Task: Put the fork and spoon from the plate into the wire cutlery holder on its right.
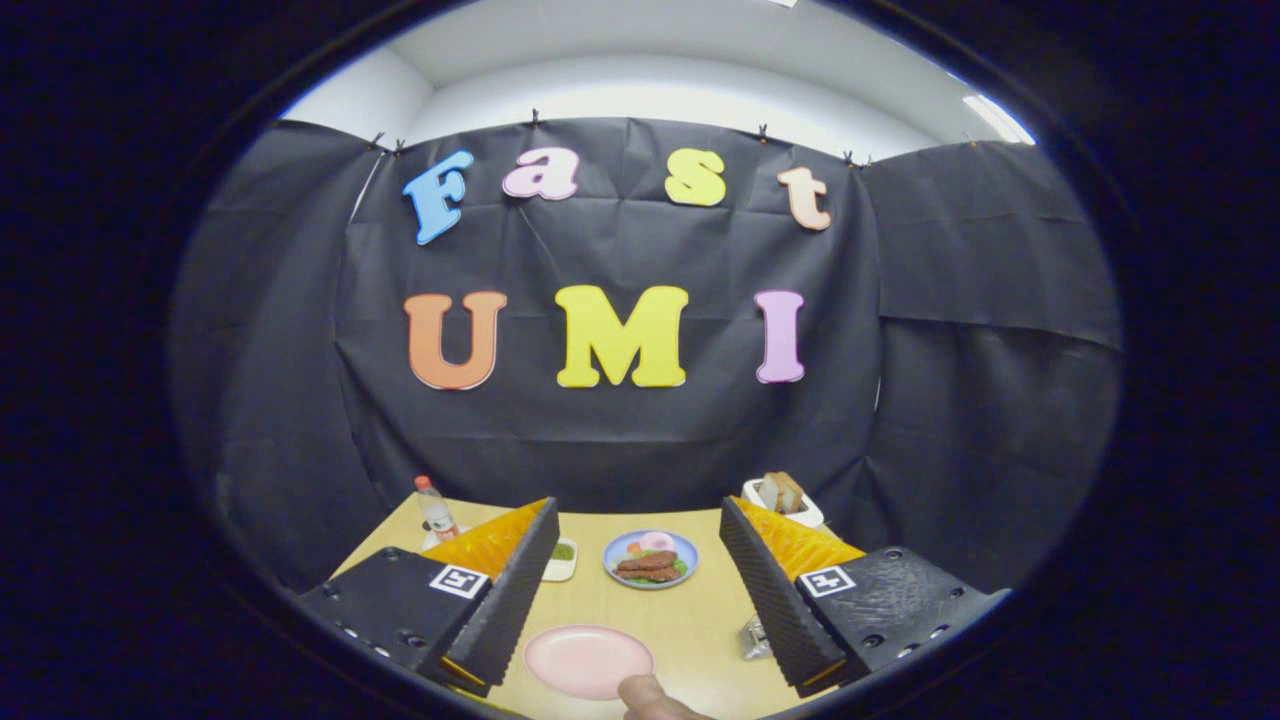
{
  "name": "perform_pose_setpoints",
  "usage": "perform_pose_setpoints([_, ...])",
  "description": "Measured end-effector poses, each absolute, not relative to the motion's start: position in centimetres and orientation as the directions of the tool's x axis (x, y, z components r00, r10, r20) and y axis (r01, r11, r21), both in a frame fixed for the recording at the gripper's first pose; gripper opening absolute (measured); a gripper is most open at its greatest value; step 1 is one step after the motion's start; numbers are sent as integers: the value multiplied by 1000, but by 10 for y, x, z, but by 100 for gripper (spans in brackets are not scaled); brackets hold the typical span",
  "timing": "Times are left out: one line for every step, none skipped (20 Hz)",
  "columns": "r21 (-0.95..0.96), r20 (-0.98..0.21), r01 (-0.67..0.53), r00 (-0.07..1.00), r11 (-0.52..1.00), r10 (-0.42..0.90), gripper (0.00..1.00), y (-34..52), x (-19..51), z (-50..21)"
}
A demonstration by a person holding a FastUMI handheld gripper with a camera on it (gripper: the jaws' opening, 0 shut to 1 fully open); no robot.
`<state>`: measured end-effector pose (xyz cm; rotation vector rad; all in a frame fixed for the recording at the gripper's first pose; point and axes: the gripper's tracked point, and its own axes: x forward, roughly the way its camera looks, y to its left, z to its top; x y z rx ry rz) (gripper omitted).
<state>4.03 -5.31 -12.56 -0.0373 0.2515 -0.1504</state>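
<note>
Tongs point(640, 600) spread wide over the tabletop point(690, 630), gripping nothing; I see both fingers well apart with bare wood between them. Nearest me, between the fingers, a fingertip point(650, 697) pokes in beside the pink plate point(588, 660). That plate looks empty from here: I can make out no fork or spoon on it, though its near rim is partly cut off by the fingertip and the low angle. Just inside the right finger, mostly hidden behind it, sits something glinting and wiry point(752, 637); I judge that to be the wire cutlery holder, since it lies right of the plate, but I cannot tell what, if anything, stands in it.

So on progress I have to hedge. Either the cutlery has not been laid out, or it is already in the holder and hidden from me. Nothing is in the tongs, so no carry is under way.

Farther on, beyond the fingers, a blue plate point(651, 558) holds toy food: brown strips, green leaves, a pale round piece. Left of it a small white dish point(561, 560) carries something green. A bottle point(436, 510) stands at the far left corner, and at the far right a white toaster point(783, 503) has slices of bread sticking up out of it.
</note>
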Motion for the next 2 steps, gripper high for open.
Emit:
perform_pose_setpoints([-48, -225, 139, 963, 989, -147, 97, -47, 41, -123])
perform_pose_setpoints([-41, -211, 130, 968, 991, -135, 97, -41, 40, -121])
